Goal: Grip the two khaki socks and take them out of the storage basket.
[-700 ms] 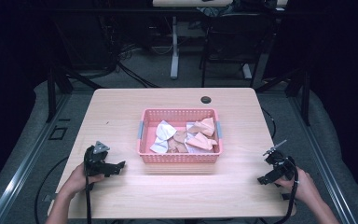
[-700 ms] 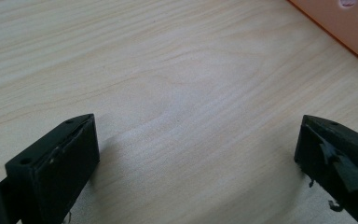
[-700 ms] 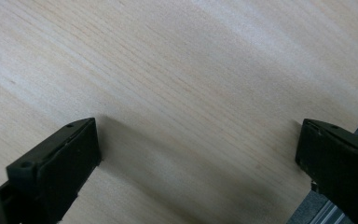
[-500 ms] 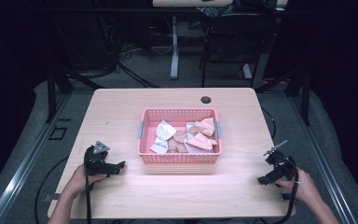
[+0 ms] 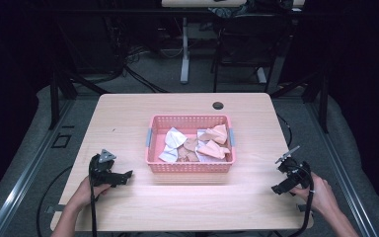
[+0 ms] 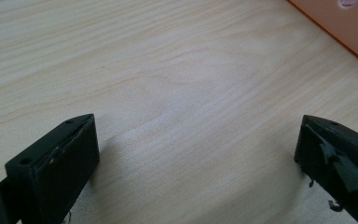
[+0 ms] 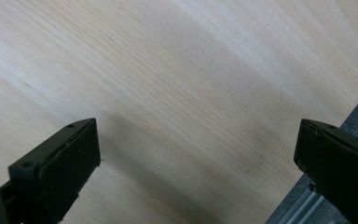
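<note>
- There is one pink basket (image 5: 191, 167) in the middle of the desk (image 5: 128, 118), well apart from both grippers.
- The basket has thin plastic walls with lots of little holes, and a grey handle at each short end.
- Inside it lies a heap of crumpled cloths (image 5: 197, 144), some white and some peach; how many I cannot tell.
- There are two grippers, one in each hand.
- The left gripper (image 5: 123, 175) sits near the front left of the desk, its jaws wide apart with nothing between them.
- The right gripper (image 5: 281, 174) sits near the front right edge, its jaws wide apart too, over bare wood.
- One small round black hole (image 5: 218, 105) sits near the far edge.
- The desk is smooth, pale wood with rounded corners, with lots of open room all around the basket.
</note>
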